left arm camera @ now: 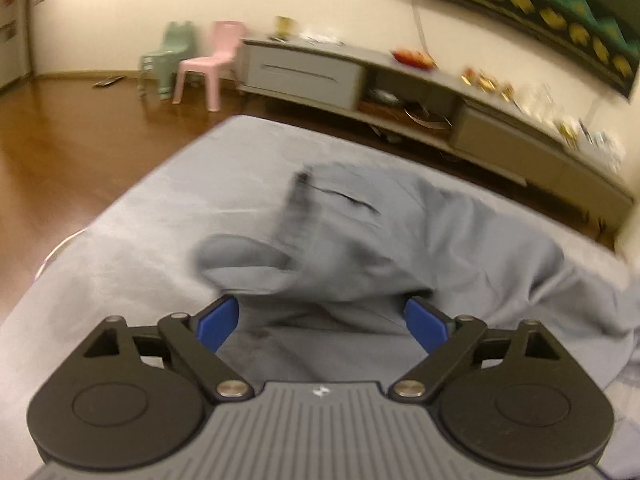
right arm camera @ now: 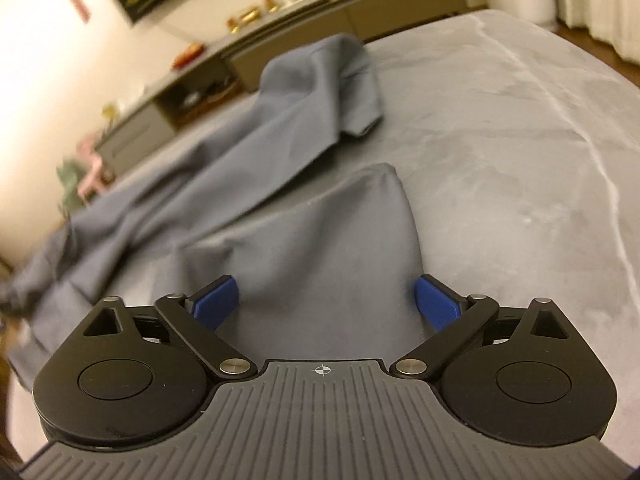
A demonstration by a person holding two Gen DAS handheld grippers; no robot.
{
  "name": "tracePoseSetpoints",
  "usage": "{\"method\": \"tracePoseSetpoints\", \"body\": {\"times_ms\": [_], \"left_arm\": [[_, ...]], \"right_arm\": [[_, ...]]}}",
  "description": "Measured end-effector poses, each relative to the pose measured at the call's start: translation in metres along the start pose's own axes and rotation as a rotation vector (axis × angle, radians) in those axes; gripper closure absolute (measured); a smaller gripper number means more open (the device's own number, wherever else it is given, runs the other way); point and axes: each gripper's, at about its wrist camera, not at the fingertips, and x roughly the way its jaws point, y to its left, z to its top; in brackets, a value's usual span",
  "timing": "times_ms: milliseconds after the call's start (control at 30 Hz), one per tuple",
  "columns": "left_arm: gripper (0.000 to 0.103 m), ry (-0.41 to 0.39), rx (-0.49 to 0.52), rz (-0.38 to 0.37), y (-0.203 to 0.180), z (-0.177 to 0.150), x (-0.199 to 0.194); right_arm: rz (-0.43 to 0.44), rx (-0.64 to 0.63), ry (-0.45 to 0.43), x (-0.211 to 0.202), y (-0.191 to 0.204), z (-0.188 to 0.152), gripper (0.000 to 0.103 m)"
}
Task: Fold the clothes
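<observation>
A grey-blue garment (left arm camera: pixel 400 232) lies crumpled on a grey covered surface (left arm camera: pixel 140 232). In the left wrist view a blurred fold with a dark slit rises just ahead of my left gripper (left arm camera: pixel 320 308), whose blue pads (left arm camera: pixel 218 320) stand wide apart and press on nothing. In the right wrist view the garment (right arm camera: pixel 256 152) stretches from the far middle down to the left. One end of it (right arm camera: pixel 320 240) lies flat between the wide-apart blue pads (right arm camera: pixel 436 300) of my right gripper (right arm camera: pixel 326 286), which is open and not pinching it.
A low grey cabinet (left arm camera: pixel 360 76) with small items on top runs along the far wall. A pink chair (left arm camera: pixel 212 60) and a green chair (left arm camera: pixel 168 56) stand on the wooden floor (left arm camera: pixel 80 128). Bare grey surface (right arm camera: pixel 520 160) spreads to the right of the garment.
</observation>
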Motion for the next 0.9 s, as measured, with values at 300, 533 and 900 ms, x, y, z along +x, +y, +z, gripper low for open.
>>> {"method": "tracePoseSetpoints", "body": {"times_ms": [300,533,900], "left_arm": [[0.102,0.029,-0.262,0.214,0.047,0.017,0.052],[0.089,-0.029,-0.318,0.109,0.046,0.024,0.001],[0.026,0.019,-0.317,-0.153,0.026,-0.015,-0.044]], "right_arm": [[-0.224,-0.184,-0.124,-0.010,0.010,0.013,0.102],[-0.536,-0.219,-0.403,-0.055,-0.001,0.025,0.102],[-0.497,0.232,-0.367,-0.081,-0.085,0.034,0.065]]}}
